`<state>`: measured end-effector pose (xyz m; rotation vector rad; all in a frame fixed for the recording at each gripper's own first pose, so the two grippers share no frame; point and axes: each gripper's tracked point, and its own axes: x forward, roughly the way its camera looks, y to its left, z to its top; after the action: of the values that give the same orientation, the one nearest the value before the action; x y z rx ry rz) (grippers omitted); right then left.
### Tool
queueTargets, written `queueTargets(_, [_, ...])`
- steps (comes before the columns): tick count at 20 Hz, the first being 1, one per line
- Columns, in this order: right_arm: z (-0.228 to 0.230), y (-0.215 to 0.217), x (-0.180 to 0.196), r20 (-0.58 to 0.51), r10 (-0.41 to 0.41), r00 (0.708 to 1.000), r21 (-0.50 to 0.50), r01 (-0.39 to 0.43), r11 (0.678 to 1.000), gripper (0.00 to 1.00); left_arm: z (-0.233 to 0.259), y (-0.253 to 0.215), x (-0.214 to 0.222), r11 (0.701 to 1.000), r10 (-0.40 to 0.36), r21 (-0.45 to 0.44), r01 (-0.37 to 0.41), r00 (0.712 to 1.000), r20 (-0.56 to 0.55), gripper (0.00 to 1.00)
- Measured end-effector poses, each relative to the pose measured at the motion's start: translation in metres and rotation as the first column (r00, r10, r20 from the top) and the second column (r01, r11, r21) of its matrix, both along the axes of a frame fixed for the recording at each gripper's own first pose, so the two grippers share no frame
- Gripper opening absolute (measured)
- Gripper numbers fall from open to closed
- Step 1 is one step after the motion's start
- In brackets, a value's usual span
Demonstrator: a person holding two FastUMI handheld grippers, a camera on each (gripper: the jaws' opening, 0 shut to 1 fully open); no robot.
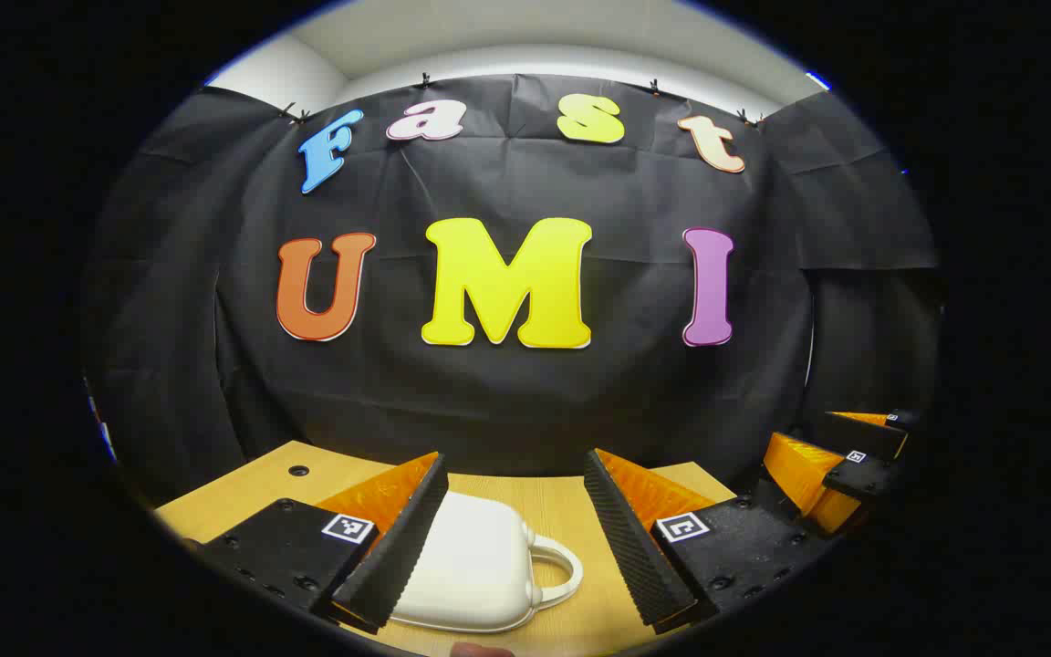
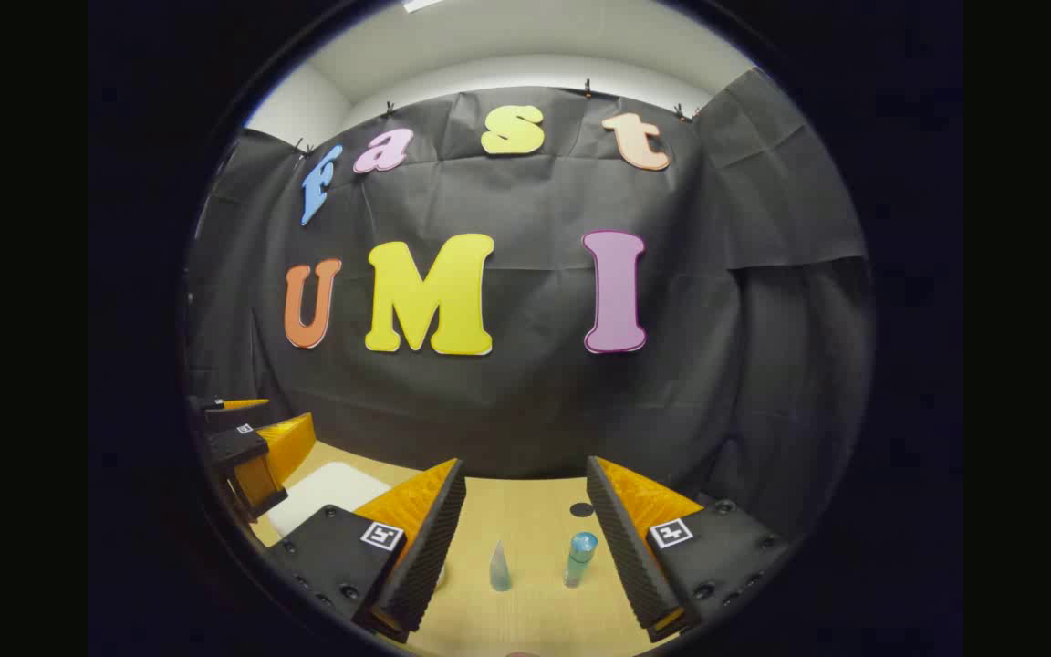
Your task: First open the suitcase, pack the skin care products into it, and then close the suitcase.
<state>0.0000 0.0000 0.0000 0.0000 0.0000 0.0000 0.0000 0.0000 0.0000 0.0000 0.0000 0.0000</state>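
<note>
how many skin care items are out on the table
2: a small clear cone-shaped bottle and a taller blue cylindrical bottle to its right, both upright between the right gripper's fingers; others may be hidden.

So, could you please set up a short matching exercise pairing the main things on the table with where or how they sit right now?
Things:
1. white suitcase
2. blue-capped bottle
3. cone-shaped tube
4. left gripper

Places or states:
a. upright, nearer the right gripper's right finger
b. open, empty
c. closed, handle pointing right
d. standing left of the bottle

Pairs: 1-c, 2-a, 3-d, 4-b
</note>
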Motion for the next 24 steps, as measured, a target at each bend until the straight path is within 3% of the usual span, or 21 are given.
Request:
queueTargets(11, [0.001,-0.012,0.003,0.009,0.002,1.000,-0.022,-0.002,1.000,0.79,0.004,-0.011,0.000,1.000,-0.015,0.019,0.015,1.000,0.015,0.96])
queueTargets(24, [-0.009,-0.024,-0.003,-0.011,0.008,1.000,-0.021,-0.008,1.000,0.79,-0.020,-0.022,0.003,0.998,-0.046,0.037,0.048,0.997,-0.058,0.96])
